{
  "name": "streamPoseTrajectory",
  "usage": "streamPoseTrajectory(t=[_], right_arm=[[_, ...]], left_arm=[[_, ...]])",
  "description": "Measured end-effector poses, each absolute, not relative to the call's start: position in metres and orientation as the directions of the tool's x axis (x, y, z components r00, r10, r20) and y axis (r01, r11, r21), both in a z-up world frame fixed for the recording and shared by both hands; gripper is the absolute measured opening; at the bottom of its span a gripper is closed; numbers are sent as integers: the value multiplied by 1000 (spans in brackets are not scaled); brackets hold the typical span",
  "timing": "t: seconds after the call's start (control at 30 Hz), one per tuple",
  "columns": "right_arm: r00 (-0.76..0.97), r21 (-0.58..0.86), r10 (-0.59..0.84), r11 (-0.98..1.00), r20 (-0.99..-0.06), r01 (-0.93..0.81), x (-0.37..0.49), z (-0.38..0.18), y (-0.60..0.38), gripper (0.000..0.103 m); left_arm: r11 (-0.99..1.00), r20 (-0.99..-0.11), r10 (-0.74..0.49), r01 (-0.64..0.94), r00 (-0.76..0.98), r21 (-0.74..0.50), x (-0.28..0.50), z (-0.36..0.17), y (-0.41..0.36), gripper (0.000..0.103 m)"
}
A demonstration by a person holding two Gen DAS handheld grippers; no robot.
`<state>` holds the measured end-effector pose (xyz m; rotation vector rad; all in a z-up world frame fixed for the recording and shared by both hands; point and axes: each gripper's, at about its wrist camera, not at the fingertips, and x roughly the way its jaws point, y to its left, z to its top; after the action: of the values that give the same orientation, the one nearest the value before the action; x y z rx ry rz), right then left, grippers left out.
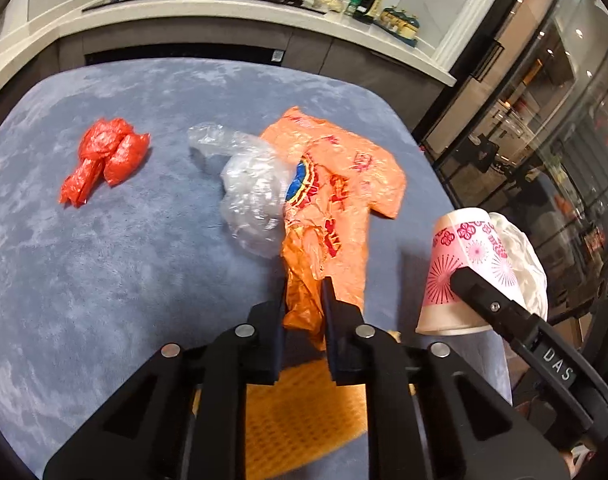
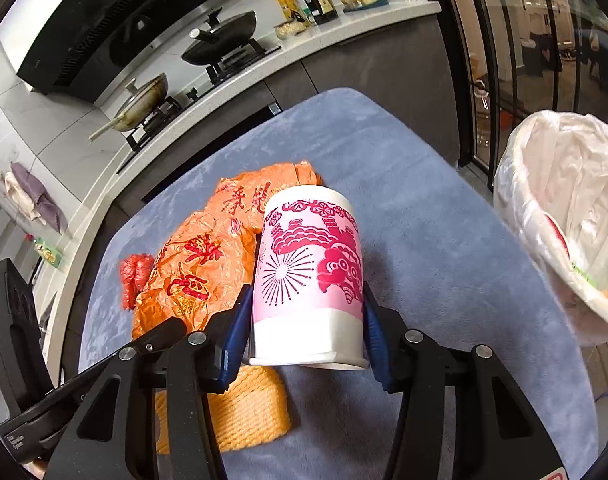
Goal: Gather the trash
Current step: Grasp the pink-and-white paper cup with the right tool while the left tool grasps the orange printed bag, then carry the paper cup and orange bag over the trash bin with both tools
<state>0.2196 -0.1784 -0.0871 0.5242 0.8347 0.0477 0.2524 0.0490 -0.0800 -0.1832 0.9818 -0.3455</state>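
My left gripper is shut on the near end of a crumpled orange plastic bag with red print, which lies on the blue cloth table. A wad of clear plastic rests against the bag's left side. Further left lies a knotted red bag. My right gripper is shut on a white paper cup with a pink pattern. The cup's wide rim faces the camera, and it is held over the table. The cup also shows at the right of the left wrist view.
A bin with a white liner stands past the table's right edge. An orange woven mat lies on the cloth under the grippers. Behind the table runs a kitchen counter with a stove, pans and bottles. Glass doors stand at the right.
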Motion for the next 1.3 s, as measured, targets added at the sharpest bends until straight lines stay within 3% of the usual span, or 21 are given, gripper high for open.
streamPoseTrajectory(t=[0.73, 1.3], right_arm=[[825, 490, 149, 855, -545, 169, 147, -8, -258, 49], [860, 473, -22, 828, -510, 302, 94, 12, -358, 49]], left_arm=[[866, -657, -480, 433, 582, -249, 189, 14, -31, 14], [770, -642, -563, 612, 520, -180, 151, 33, -144, 15]])
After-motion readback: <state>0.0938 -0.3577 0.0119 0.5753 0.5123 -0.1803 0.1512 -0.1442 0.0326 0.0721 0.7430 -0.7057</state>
